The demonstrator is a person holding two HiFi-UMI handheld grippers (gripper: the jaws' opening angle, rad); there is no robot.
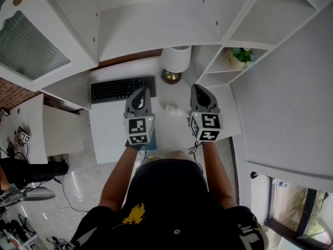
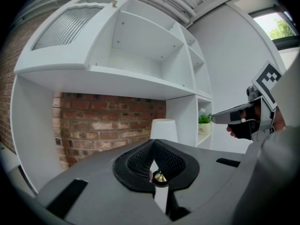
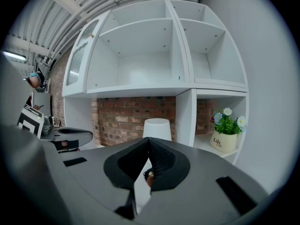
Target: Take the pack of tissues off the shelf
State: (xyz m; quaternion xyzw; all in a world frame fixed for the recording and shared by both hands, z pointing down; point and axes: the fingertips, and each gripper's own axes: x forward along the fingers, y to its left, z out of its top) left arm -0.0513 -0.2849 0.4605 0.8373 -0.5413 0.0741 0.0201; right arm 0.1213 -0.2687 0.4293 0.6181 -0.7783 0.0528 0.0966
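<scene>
No pack of tissues shows plainly on the white shelves (image 3: pixel 140 60) in any view. A small white lumpy object (image 1: pixel 171 109) lies on the desk between the two grippers; what it is I cannot tell. My left gripper (image 1: pixel 139 94) hovers over the desk near the keyboard, jaws meeting at the tip (image 2: pixel 153 144), nothing held. My right gripper (image 1: pixel 200 92) hovers level beside it, jaws likewise shut and empty (image 3: pixel 149 140). Both point at the brick wall and the lamp under the shelf.
A white lamp (image 1: pixel 175 59) with a brass base stands at the back of the desk (image 1: pixel 112 134). A black keyboard (image 1: pixel 123 89) lies at the left. A potted plant (image 3: pixel 226 135) sits in the low right cubby. The upper shelf compartments look empty.
</scene>
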